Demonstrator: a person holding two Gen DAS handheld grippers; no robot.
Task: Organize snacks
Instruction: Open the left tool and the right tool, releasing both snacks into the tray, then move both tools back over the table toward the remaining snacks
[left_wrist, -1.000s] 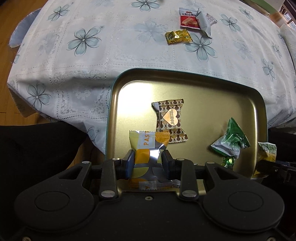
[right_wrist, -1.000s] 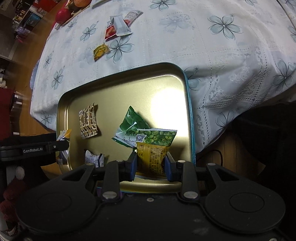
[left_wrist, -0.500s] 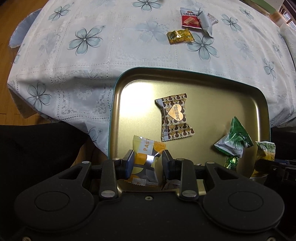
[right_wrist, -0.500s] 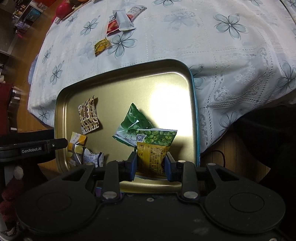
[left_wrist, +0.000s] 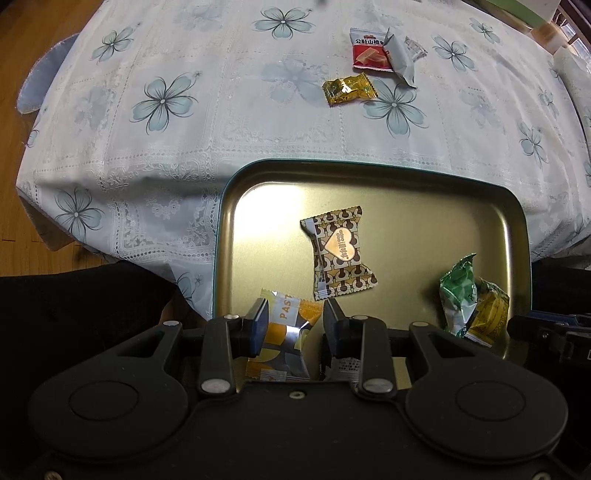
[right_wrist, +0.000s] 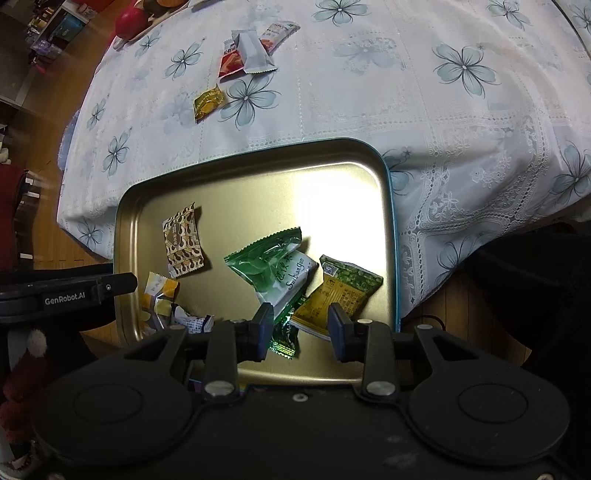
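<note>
Left wrist view: left gripper (left_wrist: 294, 317) hangs over the near end of the gold tray (left_wrist: 236, 206), jaws apart. Orange pastry packet (left_wrist: 284, 334) was clamped a second ago; now it lies loose on the tray floor between the fingers, nearer the left one, clear gap on the right. Release done on this side. Brown heart-print candy (left_wrist: 340, 254) lies flat mid-tray, untouched.

Right wrist view: right gripper (right_wrist: 301, 328) has let go too. Jaws apart and widening a little. Yellow-green packet (right_wrist: 340, 291), pinched upright between the pads a second ago, has tipped over and rests on the tray, its near corner just reaching between the fingers. It leans on the green tea-candy packet (right_wrist: 273, 266), which has slid nearer the gripper. A small white wrapper (right_wrist: 192, 323) sits by the tray's near-left corner.

Net: both drops landed inside the tray, nothing on the rim. Both grippers empty and free.

Remaining, on the floral tablecloth (left_wrist: 166, 122) well beyond the tray: gold candy (left_wrist: 349, 88), red packet (left_wrist: 369, 51) with a silver packet (left_wrist: 400, 61) overlapping it. My read: task partly done, those go next.
</note>
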